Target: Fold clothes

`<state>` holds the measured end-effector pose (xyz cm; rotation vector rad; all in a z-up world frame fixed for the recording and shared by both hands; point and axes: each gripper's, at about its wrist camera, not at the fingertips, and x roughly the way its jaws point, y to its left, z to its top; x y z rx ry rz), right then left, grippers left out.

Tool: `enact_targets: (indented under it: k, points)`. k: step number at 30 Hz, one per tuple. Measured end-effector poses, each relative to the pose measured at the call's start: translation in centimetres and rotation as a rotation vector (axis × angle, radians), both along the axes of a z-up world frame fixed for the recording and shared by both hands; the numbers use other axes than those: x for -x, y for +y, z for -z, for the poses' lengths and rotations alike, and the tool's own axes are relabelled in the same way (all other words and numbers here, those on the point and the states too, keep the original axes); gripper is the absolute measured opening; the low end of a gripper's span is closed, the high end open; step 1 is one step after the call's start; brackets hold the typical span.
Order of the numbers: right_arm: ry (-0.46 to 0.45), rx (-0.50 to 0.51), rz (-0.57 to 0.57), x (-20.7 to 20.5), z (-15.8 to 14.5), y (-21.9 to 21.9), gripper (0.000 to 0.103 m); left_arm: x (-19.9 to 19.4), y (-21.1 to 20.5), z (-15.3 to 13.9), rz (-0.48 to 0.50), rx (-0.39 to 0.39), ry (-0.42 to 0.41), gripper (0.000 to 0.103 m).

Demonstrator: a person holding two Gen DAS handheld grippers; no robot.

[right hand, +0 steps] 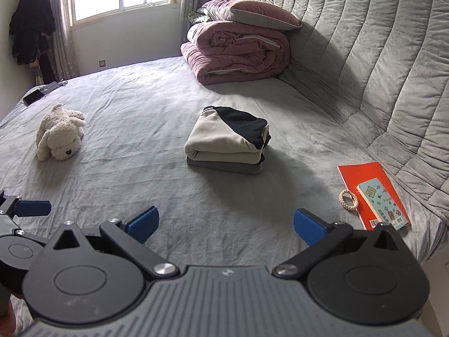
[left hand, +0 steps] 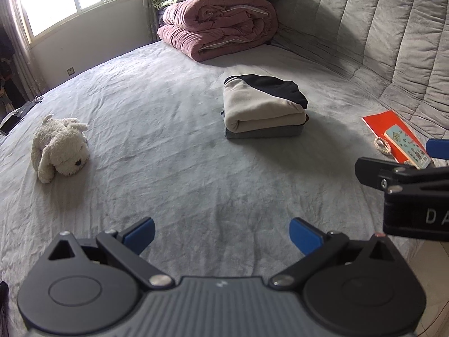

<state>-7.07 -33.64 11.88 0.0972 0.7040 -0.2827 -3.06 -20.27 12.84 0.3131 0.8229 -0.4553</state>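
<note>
1. As both grippers hang over bare bed sheet with nothing held, the folding step looks finished: the clothes sit as a neat folded stack point(right hand: 227, 140), a cream-and-black garment on top of a grey one, and no loose garment shows in either view.
2. The left gripper point(left hand: 221, 237) has its fingers point(left hand: 141, 233) spread wide and empty; the stack lies well ahead of them and a little to their right.
3. The right gripper point(right hand: 226, 226) likewise has its fingers point(right hand: 307, 226) spread apart, pinching nothing; the stack lies well ahead, almost straight out from the gap between them.
4. The next move, by this reading, calls either for fetching another garment from outside the views or for drawing back; if the stack is to be shifted, both pairs of fingers would need to reach forward and close on its near folded edge, low at the sheet, so the layers do not slide.
5. A white plush dog point(right hand: 60, 137) lies far ahead to the left of the fingers, well apart from the stack.
6. A red book point(right hand: 364, 179) with a small blue book point(right hand: 383, 203) on it, and a braided bracelet point(right hand: 348, 200) just beside, lie right of the right fingers.
7. A rolled pink quilt point(right hand: 238, 53) with a pillow point(right hand: 249, 12) on top sits far beyond the stack.
8. Nothing stands between the fingers and the stack on the bed point(right hand: 140, 106).
</note>
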Motion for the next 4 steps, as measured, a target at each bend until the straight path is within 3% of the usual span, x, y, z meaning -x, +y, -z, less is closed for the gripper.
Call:
enact_targets:
  k: [4]
  points:
    - [-0.009,0.0,-0.005,0.26,-0.22,0.39,0.103,0.33,0.54,-0.51,-0.008,0.007,-0.011,0.102]
